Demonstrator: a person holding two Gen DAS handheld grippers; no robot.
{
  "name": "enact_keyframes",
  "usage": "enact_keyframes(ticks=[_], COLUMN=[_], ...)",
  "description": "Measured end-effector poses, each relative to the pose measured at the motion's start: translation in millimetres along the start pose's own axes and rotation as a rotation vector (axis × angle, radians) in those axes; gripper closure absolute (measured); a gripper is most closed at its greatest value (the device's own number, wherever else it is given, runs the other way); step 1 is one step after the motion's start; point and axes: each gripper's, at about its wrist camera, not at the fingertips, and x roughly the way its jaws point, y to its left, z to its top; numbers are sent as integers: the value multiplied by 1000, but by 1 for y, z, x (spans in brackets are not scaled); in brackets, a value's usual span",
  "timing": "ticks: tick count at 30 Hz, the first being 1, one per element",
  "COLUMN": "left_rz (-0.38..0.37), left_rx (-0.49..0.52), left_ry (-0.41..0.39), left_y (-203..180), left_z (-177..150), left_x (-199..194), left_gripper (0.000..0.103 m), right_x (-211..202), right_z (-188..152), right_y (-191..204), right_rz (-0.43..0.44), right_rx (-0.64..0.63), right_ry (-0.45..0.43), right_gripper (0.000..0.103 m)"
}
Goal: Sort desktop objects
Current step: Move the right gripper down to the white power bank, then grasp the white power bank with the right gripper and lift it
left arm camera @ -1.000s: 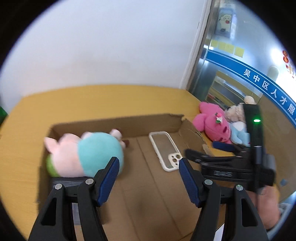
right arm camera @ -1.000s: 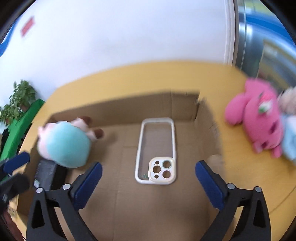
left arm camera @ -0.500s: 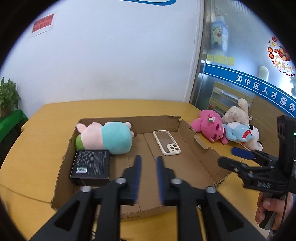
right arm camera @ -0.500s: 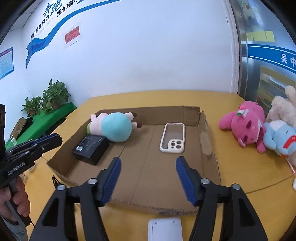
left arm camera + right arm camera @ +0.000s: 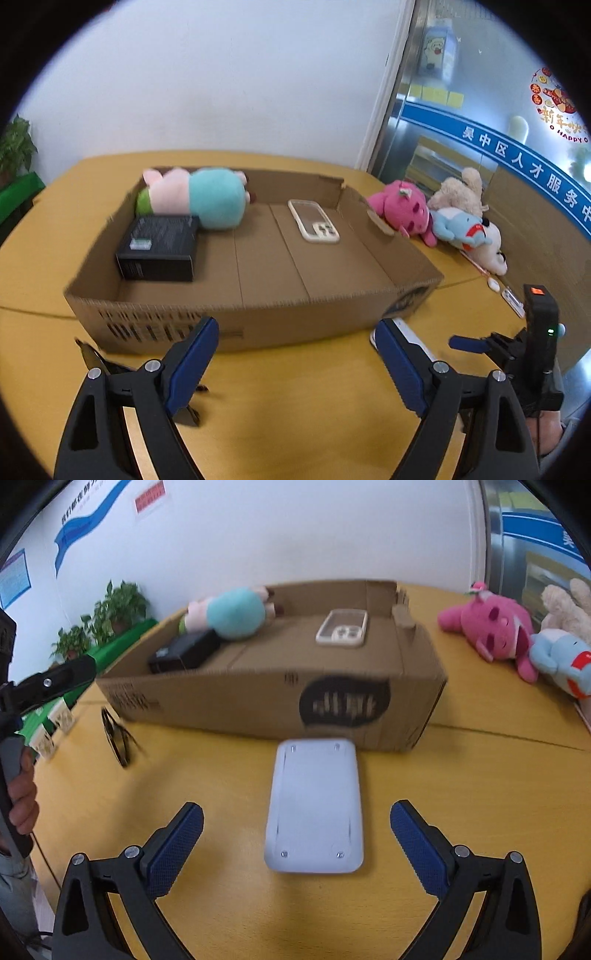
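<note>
A shallow cardboard box [image 5: 236, 317] [image 5: 229, 705] holds a pink and teal plush [image 5: 207, 199], a black carton [image 5: 159, 243] and a white phone case [image 5: 314, 221]. My left gripper [image 5: 295, 347] hovers over the yellow table in front of the box, its jaws opening with nothing between them. My right gripper [image 5: 295, 819] points down at a flat white device [image 5: 314, 805] lying before the box. Its jaws are opening, with the device between the blue pads [image 5: 177, 845] and untouched. Black glasses [image 5: 118, 738] [image 5: 92, 362] lie left of the box.
A pink plush [image 5: 402, 212] [image 5: 491, 627], a blue plush [image 5: 461, 229], a beige plush [image 5: 458, 188] and a white plush [image 5: 491, 254] lie right of the box. A glass partition stands behind them. Potted plants [image 5: 110, 616] stand far left.
Both grippers have drawn back from above the box to the table in front of it. The left jaws narrowed, then spread wide. The white device now lies under the right gripper.
</note>
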Motion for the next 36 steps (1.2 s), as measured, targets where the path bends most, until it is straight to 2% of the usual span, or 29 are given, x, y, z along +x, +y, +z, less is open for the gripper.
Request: enact_keyframes(ticks=[3,4,5,6,8,10,13,18,21,25,28,30,32,36], left_rz=[-14,-17,-19,-20,-26,-36,-56,-180,-231,-276,-270,-246,-206,-189], left_rx=[-12,-12,-12,-13,-16,-20,-40,-92,-135,-153,-136,-125,-115,-97], left_ry=[24,33,41,49,68,100,142,231,285,306,305,309,307,308], left_y=[-2,-2,-2,-2,-1,1,1,-8,-15,-26,-32,-35,-37,-39], left_z=[-12,-15,-18,-22,-26,-32,-38,-48,-54,-61,-63,-63,-63,-60], left_x=[2,3,3,3,6,11,22,50,67,78,83,84,83,82], left_gripper=[17,17,17,17,17,17,17,17,17,21,30,50,52,52], right_x=[17,24,29,34,37,34,32,25,22,21,21,22,21,22], right_z=[-3,-4,-6,-7,-11,-15,-20,-32,-36,-37,-37,-36,-37,-34], right_y=[4,4,2,2,5,10,23,49,58,61,64,64,65,60], right_rz=[-70,-75,-67,-63,-77,-88,-58,0,14,28,39,45,55,91], right_rx=[-24,-20,-8,3,-2,-3,-4,12,31,37,34,36,40,71], right_ry=[51,73,94,112,117,103,99,81,68,61,58,54,48,42], right_gripper=[4,9,22,31,36,37,37,37,37,38,38,38,38,39])
